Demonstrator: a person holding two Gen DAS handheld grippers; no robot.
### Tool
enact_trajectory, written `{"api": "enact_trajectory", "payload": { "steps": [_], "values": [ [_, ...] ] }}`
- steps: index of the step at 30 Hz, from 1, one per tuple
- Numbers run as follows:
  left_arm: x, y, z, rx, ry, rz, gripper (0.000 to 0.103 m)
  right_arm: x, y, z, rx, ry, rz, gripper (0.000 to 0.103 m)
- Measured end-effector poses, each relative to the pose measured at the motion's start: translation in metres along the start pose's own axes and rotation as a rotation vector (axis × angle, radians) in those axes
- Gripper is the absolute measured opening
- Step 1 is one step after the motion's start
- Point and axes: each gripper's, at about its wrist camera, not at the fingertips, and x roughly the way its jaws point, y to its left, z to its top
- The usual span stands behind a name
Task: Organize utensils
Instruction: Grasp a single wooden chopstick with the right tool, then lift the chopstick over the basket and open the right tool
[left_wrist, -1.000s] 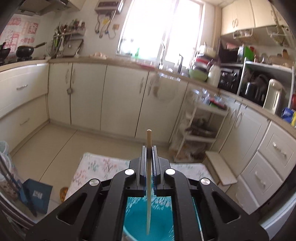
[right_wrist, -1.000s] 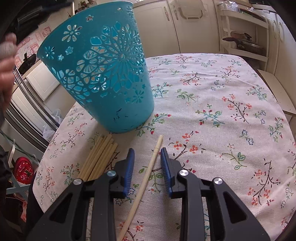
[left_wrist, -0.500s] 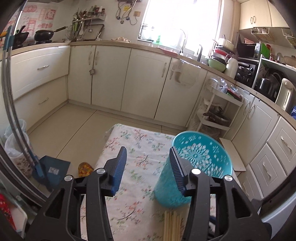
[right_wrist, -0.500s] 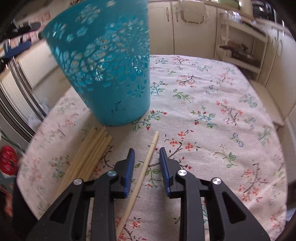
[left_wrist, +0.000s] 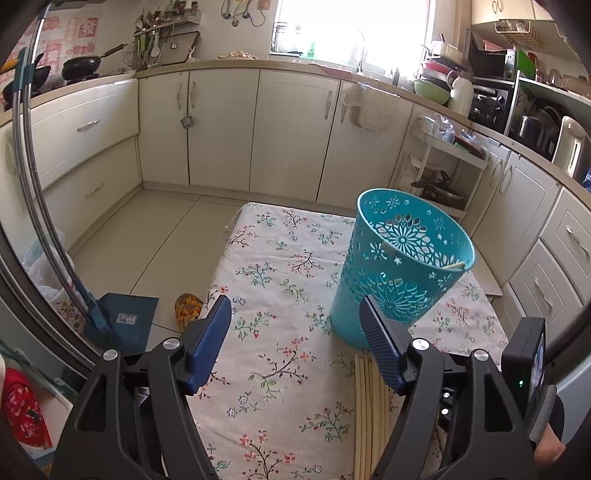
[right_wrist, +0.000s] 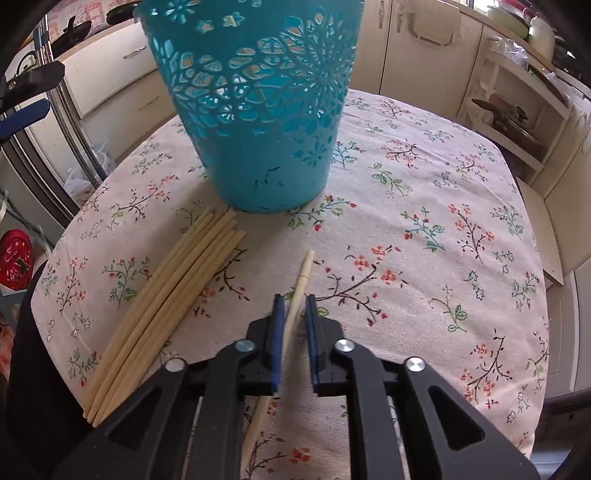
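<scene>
One chopstick (left_wrist: 455, 264) already leaned inside the teal basket (left_wrist: 402, 266). The left claw (left_wrist: 295, 332) was opening, empty. The right claw (right_wrist: 293, 332) pinched a single chopstick (right_wrist: 301, 280) low center on the table (right_wrist: 461, 206); the bundle (right_wrist: 166, 295) at lower left remained.

Cream cabinets (left_wrist: 221, 125) wrap the kitchen from nine to three o'clock under a beige countertop (left_wrist: 236, 64), a bright window (left_wrist: 351, 26) glares at twelve, pale floor tiles (left_wrist: 155, 236) spread at nine, and a white rack (left_wrist: 439, 166) stands at two.
</scene>
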Motion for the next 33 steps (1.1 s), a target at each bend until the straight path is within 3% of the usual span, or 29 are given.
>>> {"api": "enact_trajectory", "payload": {
  "steps": [6,12,16,22,28,33],
  "values": [
    [-0.006,-0.003,-0.003,0.018,0.005,0.005,0.073,-0.010,-0.020,-0.009,0.170,-0.031,0.130,0.006],
    [-0.008,-0.005,-0.005,0.022,0.018,0.005,0.074,-0.046,-0.037,-0.017,0.286,-0.125,0.274,0.006],
    [-0.010,-0.006,-0.007,0.025,0.024,0.001,0.075,-0.082,-0.046,-0.008,0.340,-0.237,0.365,0.006],
    [-0.013,-0.006,-0.011,0.018,0.037,-0.006,0.076,-0.141,-0.046,0.042,0.315,-0.455,0.441,0.006],
    [-0.021,-0.005,-0.013,0.010,0.033,-0.014,0.078,-0.175,-0.022,0.118,0.255,-0.694,0.370,0.006],
    [-0.022,-0.002,-0.014,0.001,0.037,-0.012,0.079,-0.158,-0.006,0.173,0.245,-0.814,0.220,0.006]
  ]
}}
